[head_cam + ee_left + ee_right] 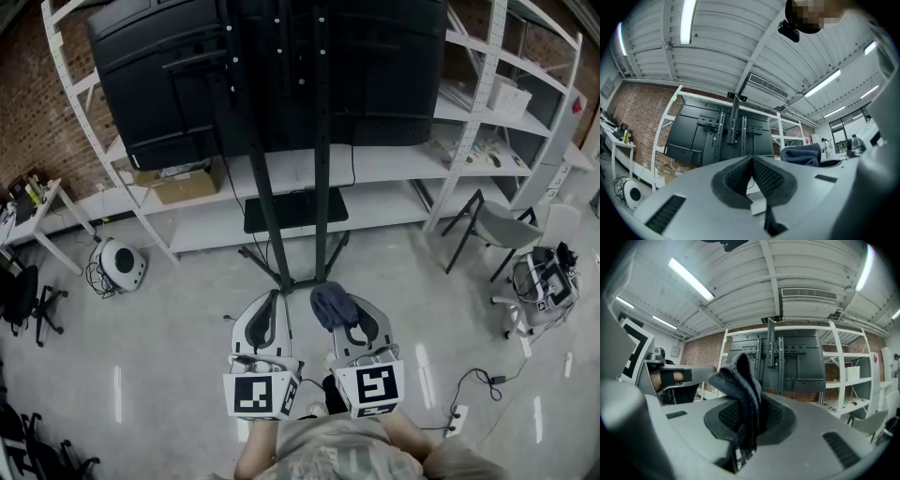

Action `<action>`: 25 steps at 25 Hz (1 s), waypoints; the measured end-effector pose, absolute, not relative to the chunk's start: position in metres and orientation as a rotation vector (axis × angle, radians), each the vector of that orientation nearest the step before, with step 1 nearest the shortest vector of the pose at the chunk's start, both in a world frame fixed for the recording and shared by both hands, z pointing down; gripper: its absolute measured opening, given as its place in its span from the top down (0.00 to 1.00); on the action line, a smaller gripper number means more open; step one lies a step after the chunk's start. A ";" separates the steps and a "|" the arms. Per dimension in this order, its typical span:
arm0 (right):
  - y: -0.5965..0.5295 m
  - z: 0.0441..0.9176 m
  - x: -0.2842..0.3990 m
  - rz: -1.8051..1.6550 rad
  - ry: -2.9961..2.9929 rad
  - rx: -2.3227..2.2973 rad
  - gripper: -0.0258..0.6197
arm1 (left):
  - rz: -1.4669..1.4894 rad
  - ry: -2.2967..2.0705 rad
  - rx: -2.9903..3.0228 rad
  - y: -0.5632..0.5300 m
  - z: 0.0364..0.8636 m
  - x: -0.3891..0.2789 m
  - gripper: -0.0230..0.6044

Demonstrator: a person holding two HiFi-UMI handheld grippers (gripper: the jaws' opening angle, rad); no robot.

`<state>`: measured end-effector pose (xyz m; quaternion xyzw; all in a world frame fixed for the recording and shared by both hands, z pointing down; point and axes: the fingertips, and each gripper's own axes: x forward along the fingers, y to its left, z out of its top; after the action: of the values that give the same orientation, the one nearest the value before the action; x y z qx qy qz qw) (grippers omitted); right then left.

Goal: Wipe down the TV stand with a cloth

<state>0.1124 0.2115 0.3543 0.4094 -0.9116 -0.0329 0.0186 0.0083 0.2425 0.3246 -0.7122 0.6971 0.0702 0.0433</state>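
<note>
The black TV stand (292, 169) rises ahead of me, two uprights carrying the back of a large TV (169, 66), with a small black shelf (295, 210) low down. It also fills the left gripper view as the TV stand (733, 126) and the right gripper view as the TV stand (776, 359). My right gripper (339, 314) is shut on a dark blue cloth (330, 302), which bunches up above the pads as the cloth (740, 385). My left gripper (265, 314) is shut with nothing in it, its pads (757, 176) meeting. Both grippers hang short of the stand's base (286, 281).
White metal shelving (487, 112) runs behind the stand with boxes (183, 183) on it. A grey chair (497, 230) stands at the right, a wheeled device (539, 281) beyond it. A round white appliance (120, 265) and a desk (33, 211) sit at the left. A power strip (457, 419) lies on the floor.
</note>
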 end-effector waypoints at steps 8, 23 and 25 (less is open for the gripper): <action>0.123 0.358 0.086 -0.110 -2.856 1.295 0.87 | 0.168 2.089 -2.191 0.156 0.330 -0.013 0.94; -0.091 0.336 0.027 -0.208 -2.879 1.194 0.87 | 0.168 2.179 -2.103 -0.044 0.317 -0.073 0.94; -0.109 0.335 0.020 -0.201 -2.893 1.197 0.87 | 0.158 2.185 -2.085 -0.057 0.311 -0.078 0.94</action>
<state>0.0205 -0.1095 0.3348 0.3816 -0.9221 -0.0639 0.0021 -0.0783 -0.0575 0.3110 -0.6882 0.7212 0.0523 0.0586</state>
